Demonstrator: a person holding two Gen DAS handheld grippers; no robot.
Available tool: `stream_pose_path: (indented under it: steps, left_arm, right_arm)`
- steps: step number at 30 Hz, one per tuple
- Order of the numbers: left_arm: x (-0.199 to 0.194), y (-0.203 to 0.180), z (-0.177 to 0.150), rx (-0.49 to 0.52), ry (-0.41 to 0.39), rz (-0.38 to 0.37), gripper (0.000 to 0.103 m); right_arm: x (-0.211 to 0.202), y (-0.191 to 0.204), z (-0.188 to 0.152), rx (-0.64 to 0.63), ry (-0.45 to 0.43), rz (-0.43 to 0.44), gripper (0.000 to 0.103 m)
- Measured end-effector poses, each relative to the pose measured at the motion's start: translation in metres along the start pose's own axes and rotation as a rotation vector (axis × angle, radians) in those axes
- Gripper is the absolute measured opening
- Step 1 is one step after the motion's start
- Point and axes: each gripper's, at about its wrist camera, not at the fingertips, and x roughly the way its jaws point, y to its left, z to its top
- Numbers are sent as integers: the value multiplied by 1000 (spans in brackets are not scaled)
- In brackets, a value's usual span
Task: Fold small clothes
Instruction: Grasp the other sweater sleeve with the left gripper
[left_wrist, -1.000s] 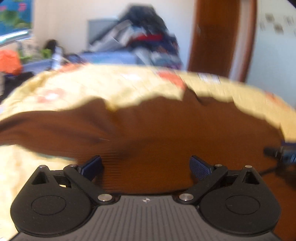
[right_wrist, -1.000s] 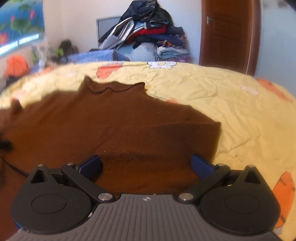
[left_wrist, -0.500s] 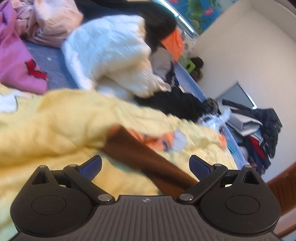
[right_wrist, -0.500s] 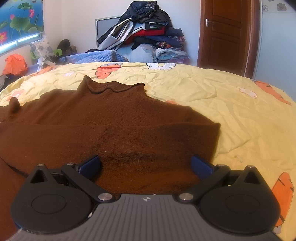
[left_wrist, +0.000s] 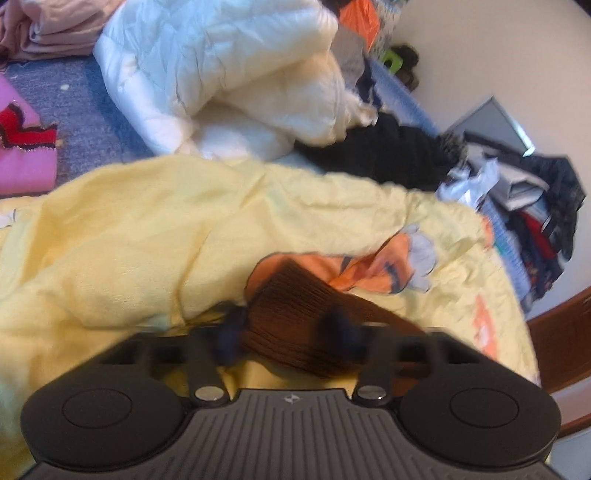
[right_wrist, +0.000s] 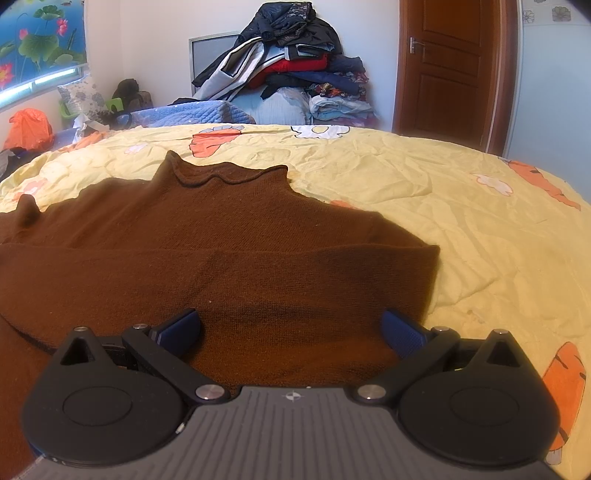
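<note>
Brown ribbed knit fills the nearest part of the left wrist view: the sleeve cuff (left_wrist: 291, 314) of the sweater (right_wrist: 221, 251) lies between the left gripper (left_wrist: 291, 332) fingers, and the jaws are closing on it. The pads are blurred, so firm contact is not confirmed; they look to be just at the cuff's edges. The cuff sits on the yellow bedspread (left_wrist: 129, 240), over an orange carrot print.

Right gripper (right_wrist: 290, 328): jaws wide apart, nothing between them, held above the sweater's near part, not visibly touching it.

Sweater position: spread flat on the bed, body across the middle of the right wrist view. The collar (right_wrist: 225, 177) points away from the right camera, toward the clothes pile (right_wrist: 288, 66) and door (right_wrist: 447, 70). The body's long axis, hem to collar, runs near to far. The right side already looks folded in, giving a straight edge; the left sleeve runs off toward frame left, crosswise to the body.

Step in hand (judgement): take the left sleeve end, to fold it inward.

Next move calls for: a secure pinch on the cuff, a low lift, and carrying it across the chest without dragging the body out of square. The right gripper may need to pin the body.

Far field, left view: white quilt (left_wrist: 229, 74), dark garment (left_wrist: 380, 151), pink item (left_wrist: 22, 147).
</note>
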Motion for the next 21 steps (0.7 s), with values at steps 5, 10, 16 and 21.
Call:
stream_pose_path:
  steps: [5, 10, 16, 21]
  left_arm:
    - [-25, -9, -3, 41, -95, 21, 8]
    - [-76, -56, -19, 122, -192, -63, 6]
    - [-124, -177, -117, 273, -152, -357, 6]
    - [-137, -273, -264, 610, 262, -788, 60]
  right_arm:
    - [0, 0, 0, 1, -1, 1, 103]
    - [-1, -2, 1, 13, -6, 7, 103]
    - [-1, -1, 0, 18, -9, 7, 103]
    - [-2, -1, 0, 25, -12, 10, 103]
